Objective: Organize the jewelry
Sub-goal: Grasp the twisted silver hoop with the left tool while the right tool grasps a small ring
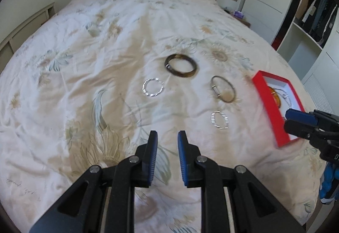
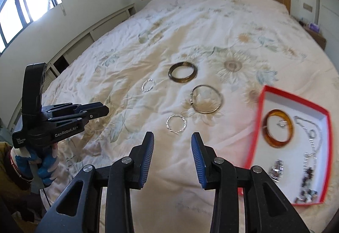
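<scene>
Just ahead of my right gripper (image 2: pixel 172 144), whose jaws stand wide and empty, lies the small silver bracelet (image 2: pixel 176 124), flat on the bedspread (image 2: pixel 148 32). My left gripper (image 1: pixel 167 144), moderately open, sits farther off; the red box (image 2: pixel 296 106) waits rightward.

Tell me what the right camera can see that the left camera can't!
Only the right wrist view shows the window and the whole inside of the red box: an orange bangle and a silver chain. Only the left wrist view shows the wardrobe with hanging clothes. Both show the bed, four loose bracelets such as the dark bangle, and open grippers: left, right.
</scene>
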`<action>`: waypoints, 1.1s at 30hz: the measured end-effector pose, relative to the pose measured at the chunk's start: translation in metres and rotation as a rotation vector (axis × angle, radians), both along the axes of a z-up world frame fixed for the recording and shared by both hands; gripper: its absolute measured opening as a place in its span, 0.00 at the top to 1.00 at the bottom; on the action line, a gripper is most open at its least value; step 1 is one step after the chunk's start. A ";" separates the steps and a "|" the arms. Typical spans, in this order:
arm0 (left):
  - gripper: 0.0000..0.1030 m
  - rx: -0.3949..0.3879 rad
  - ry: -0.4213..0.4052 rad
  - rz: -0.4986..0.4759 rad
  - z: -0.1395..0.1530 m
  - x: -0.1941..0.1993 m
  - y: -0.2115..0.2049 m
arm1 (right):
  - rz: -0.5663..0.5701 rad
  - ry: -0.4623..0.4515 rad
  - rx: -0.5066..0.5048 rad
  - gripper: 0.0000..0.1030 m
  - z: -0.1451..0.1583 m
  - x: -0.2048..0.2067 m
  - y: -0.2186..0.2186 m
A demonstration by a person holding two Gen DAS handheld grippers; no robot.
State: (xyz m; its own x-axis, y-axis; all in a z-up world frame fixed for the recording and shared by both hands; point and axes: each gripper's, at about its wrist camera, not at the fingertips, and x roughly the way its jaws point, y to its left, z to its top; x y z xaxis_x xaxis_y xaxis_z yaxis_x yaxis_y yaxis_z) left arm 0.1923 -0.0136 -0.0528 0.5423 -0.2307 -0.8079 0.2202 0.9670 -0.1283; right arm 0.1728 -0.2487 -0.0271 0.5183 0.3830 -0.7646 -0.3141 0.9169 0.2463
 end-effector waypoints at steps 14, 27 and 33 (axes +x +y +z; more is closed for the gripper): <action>0.82 -0.077 0.060 0.050 -0.036 0.077 0.012 | 0.041 0.113 0.003 0.62 -0.069 0.056 0.033; 0.82 -0.065 0.064 -0.003 -0.055 0.131 -0.017 | 0.056 0.143 0.013 0.61 -0.100 0.084 0.040; 0.82 -0.022 0.106 0.011 -0.076 0.144 -0.024 | 0.059 0.147 0.023 0.61 -0.106 0.089 0.040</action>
State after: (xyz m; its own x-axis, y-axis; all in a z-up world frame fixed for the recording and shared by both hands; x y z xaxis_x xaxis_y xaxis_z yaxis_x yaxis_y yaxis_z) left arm 0.3365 -0.0376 -0.1287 0.4565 -0.2433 -0.8558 0.1940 0.9660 -0.1711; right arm 0.2621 -0.2088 -0.1335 0.3777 0.4278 -0.8212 -0.3261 0.8915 0.3145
